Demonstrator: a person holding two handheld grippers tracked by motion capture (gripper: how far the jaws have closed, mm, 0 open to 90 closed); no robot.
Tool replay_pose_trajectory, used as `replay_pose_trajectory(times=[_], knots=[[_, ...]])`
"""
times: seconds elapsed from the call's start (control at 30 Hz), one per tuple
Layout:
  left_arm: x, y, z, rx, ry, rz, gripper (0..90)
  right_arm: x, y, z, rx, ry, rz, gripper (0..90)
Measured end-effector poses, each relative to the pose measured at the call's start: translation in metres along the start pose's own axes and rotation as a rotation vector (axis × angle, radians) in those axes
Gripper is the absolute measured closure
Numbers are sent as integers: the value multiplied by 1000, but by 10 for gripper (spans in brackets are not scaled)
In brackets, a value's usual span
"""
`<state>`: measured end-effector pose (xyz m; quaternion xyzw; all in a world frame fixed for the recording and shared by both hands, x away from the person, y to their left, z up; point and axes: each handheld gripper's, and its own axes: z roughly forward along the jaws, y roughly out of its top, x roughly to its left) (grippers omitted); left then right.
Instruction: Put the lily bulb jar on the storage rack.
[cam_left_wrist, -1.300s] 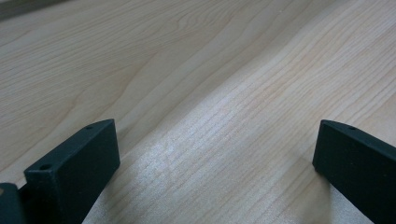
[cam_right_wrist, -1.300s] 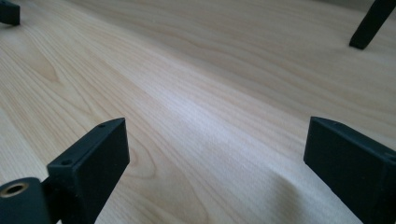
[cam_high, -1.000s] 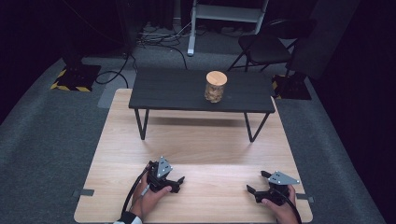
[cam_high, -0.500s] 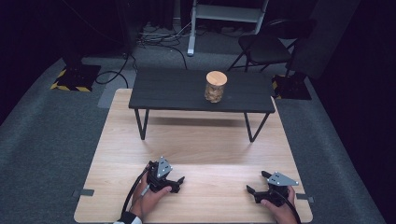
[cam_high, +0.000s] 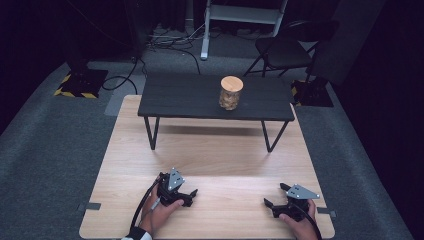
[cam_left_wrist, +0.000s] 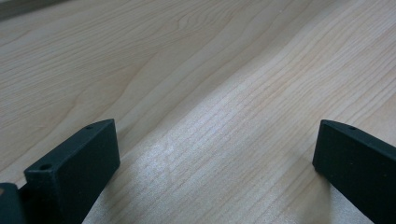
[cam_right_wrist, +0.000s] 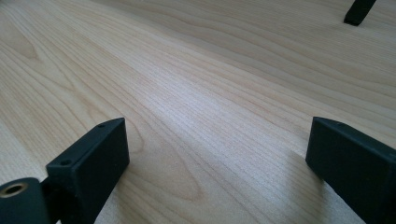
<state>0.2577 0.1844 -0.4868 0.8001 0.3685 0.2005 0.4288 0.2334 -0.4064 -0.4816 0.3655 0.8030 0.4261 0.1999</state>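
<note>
The clear glass jar with a round wooden lid (cam_high: 231, 93) stood upright on the dark low counter (cam_high: 180, 97), well beyond both grippers' open, empty fingers (cam_left_wrist: 70, 172), so any reach needed height first.

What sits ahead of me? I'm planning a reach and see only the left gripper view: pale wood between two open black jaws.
Observer: In the high view, a cork-lidded jar stands on a low black table beyond the wooden board.
Operator: Is my other gripper busy?
Observer: No, the right gripper rests on the board, jaws open, nothing between them.
Operator: And the left?
Observer: The left gripper rests on the board's near left, held by the left hand.
</note>
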Motion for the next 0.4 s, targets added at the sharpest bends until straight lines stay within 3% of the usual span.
replay_pose_trajectory(times=[0.4], knots=[[0,0,0,0,0,0,5,1,0,0,2,-9,5,54]])
